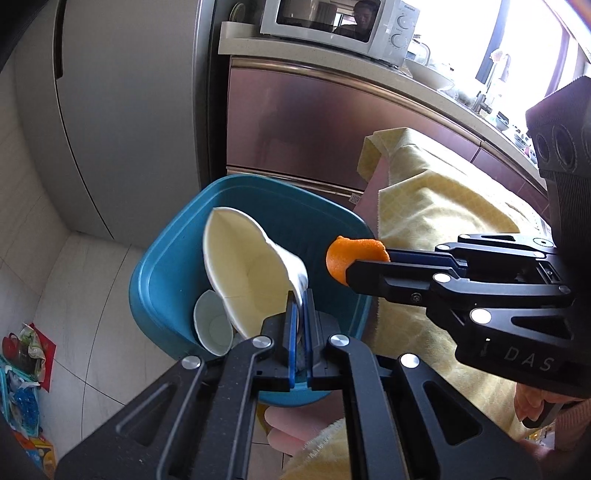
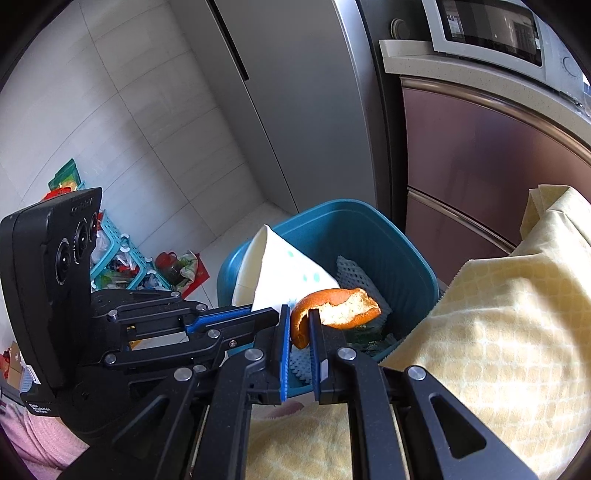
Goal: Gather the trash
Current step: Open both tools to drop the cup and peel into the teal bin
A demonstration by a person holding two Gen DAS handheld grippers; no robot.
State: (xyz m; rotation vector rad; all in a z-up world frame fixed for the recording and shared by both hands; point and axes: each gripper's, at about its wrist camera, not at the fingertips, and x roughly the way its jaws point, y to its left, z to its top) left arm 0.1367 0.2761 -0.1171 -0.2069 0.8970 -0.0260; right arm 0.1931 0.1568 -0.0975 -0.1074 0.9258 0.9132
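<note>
Holding, left wrist view: left gripper (image 1: 300, 295), jaws closed on the wall of a flattened white paper cup (image 1: 251, 273) above the teal plastic square bin (image 1: 162, 280).
Inside bin: a second small white paper cup (image 1: 212, 326).
Writing: "DAS" on the right gripper (image 1: 351, 267); microwave (image 1: 332, 26) brand too small to read.
Right wrist view: right gripper (image 2: 298, 314), jaws closed on a curled orange peel (image 2: 332, 306) over the bin (image 2: 369, 225), beside the yellow checked cloth (image 2: 498, 332).
</note>
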